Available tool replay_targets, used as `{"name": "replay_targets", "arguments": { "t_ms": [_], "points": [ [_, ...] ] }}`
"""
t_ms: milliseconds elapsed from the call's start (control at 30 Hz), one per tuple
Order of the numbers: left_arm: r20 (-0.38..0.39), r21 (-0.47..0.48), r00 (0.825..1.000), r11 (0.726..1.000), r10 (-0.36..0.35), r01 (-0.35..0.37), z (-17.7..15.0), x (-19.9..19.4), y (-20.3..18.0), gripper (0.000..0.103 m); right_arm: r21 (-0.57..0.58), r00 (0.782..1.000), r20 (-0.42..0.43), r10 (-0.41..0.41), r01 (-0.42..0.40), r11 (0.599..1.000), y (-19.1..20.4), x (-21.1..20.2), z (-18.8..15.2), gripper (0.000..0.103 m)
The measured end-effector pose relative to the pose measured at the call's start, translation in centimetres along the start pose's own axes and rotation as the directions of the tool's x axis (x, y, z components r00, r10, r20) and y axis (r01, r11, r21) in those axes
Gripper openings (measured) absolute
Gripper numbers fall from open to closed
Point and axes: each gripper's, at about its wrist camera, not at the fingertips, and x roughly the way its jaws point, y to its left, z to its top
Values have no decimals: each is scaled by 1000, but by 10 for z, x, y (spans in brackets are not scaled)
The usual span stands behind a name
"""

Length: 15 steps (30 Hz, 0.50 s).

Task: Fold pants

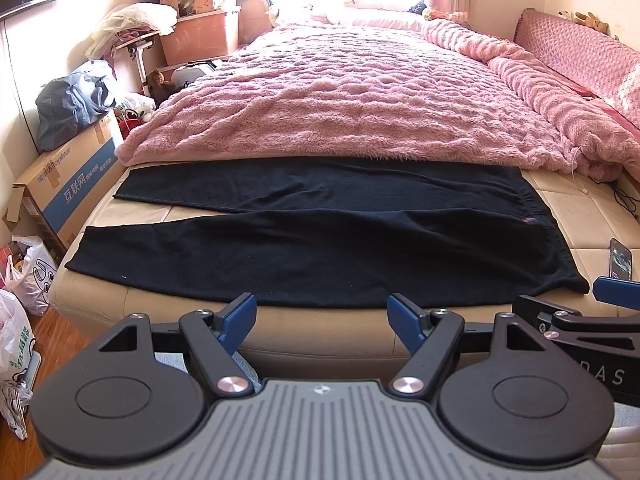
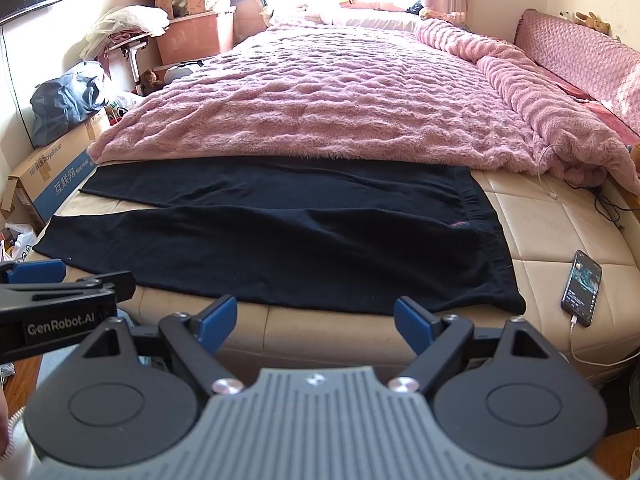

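Black pants (image 1: 320,240) lie spread flat across the foot of a cream mattress (image 1: 580,208), waistband to the right, two legs reaching left with a gap between them. They also show in the right wrist view (image 2: 280,240). My left gripper (image 1: 322,316) is open and empty, just short of the pants' near edge. My right gripper (image 2: 316,318) is open and empty, near the waistband corner. Each gripper's side shows in the other's view.
A pink fluffy blanket (image 1: 360,92) covers the bed beyond the pants. A phone (image 2: 582,288) with a charging cable lies on the mattress at right. Cardboard boxes (image 1: 68,192), bags and plastic sacks crowd the floor at left.
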Motion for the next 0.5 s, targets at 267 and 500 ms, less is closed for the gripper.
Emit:
{"name": "replay_targets", "arguments": {
  "t_ms": [267,500],
  "points": [
    [-2,-2,1000,1000,-2,2,0,0,1,87,1,1000,-1,0,0,1000,0,0,0,82],
    [82,-23,997,1000,-16,18,14,5,22,87,78,998,6,55,-55,995,-15,13,8,82]
  ]
}}
